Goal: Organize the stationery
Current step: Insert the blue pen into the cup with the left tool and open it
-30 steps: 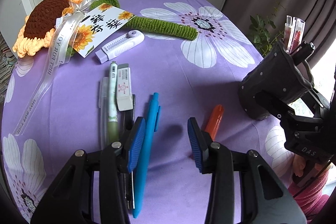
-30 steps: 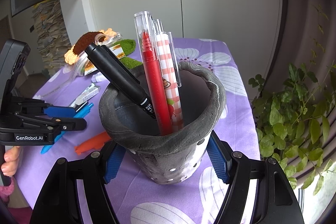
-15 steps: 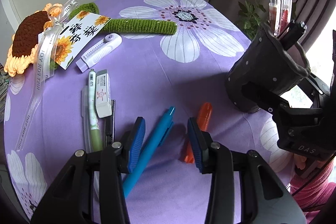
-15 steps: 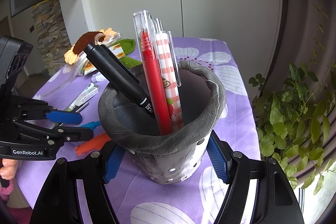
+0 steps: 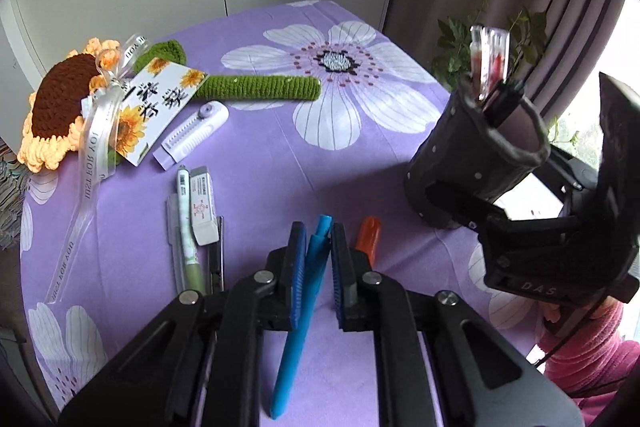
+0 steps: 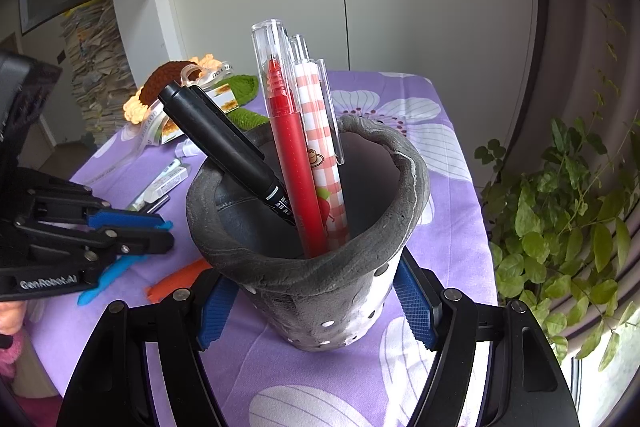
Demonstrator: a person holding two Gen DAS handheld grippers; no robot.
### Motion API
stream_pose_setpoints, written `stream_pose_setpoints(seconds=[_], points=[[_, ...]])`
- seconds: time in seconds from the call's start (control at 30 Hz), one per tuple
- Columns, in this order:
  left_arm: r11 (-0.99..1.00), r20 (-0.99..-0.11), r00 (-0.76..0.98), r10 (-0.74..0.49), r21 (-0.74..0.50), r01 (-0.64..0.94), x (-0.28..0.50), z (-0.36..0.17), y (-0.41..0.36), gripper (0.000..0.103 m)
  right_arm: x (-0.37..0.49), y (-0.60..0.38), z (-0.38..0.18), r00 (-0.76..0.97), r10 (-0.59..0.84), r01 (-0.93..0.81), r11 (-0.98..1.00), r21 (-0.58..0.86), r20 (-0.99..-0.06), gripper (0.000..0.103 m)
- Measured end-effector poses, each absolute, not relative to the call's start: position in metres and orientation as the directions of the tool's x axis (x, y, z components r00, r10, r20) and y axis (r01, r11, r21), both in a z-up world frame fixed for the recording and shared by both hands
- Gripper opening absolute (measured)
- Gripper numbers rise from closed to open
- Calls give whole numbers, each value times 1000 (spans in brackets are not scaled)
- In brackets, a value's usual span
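Note:
My left gripper (image 5: pixel 316 251) is shut on a blue pen (image 5: pixel 298 339) and holds it tilted above the purple flowered tablecloth (image 5: pixel 280 163). My right gripper (image 6: pixel 316 303) is shut on a grey felt pen holder (image 6: pixel 320 267) that stands on the table, right of the left gripper (image 6: pixel 132 227). The holder (image 5: pixel 476 167) contains a black marker (image 6: pixel 228 147), a red pen (image 6: pixel 292 163) and a checked pen (image 6: pixel 324 155). An orange pen (image 5: pixel 367 235) lies on the cloth beside the left fingers.
A green pen (image 5: pixel 186 223), an eraser (image 5: pixel 203 205), a clear pen and a dark clip lie together at the left. A lilac correction tape (image 5: pixel 196 135), a crochet sunflower (image 5: pixel 64 107) with card and green stem (image 5: pixel 260 89) lie at the back. A plant (image 6: pixel 560 211) stands off the table's right edge.
My left gripper has closed on the blue pen and lifted it off the cloth. The right gripper keeps holding the pen holder in the same place.

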State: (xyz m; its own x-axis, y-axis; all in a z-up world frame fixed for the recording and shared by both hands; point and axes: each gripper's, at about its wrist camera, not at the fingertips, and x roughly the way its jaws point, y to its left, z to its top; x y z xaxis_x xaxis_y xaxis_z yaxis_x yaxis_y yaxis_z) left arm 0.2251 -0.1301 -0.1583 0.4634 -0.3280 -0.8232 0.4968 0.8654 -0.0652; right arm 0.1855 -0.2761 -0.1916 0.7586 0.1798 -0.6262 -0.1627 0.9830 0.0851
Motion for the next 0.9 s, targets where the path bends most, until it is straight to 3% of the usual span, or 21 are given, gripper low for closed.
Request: stream_pose_setpoints(seconds=[0.43, 0.9], points=[[831, -697, 570, -436, -68, 553, 182, -89, -127, 7, 186, -277, -191, 758, 181, -163, 983, 86, -626, 73], [753, -455, 641, -618, -110, 648, 171, 3, -166, 8, 187, -278, -191, 757, 181, -163, 983, 86, -628, 73]])
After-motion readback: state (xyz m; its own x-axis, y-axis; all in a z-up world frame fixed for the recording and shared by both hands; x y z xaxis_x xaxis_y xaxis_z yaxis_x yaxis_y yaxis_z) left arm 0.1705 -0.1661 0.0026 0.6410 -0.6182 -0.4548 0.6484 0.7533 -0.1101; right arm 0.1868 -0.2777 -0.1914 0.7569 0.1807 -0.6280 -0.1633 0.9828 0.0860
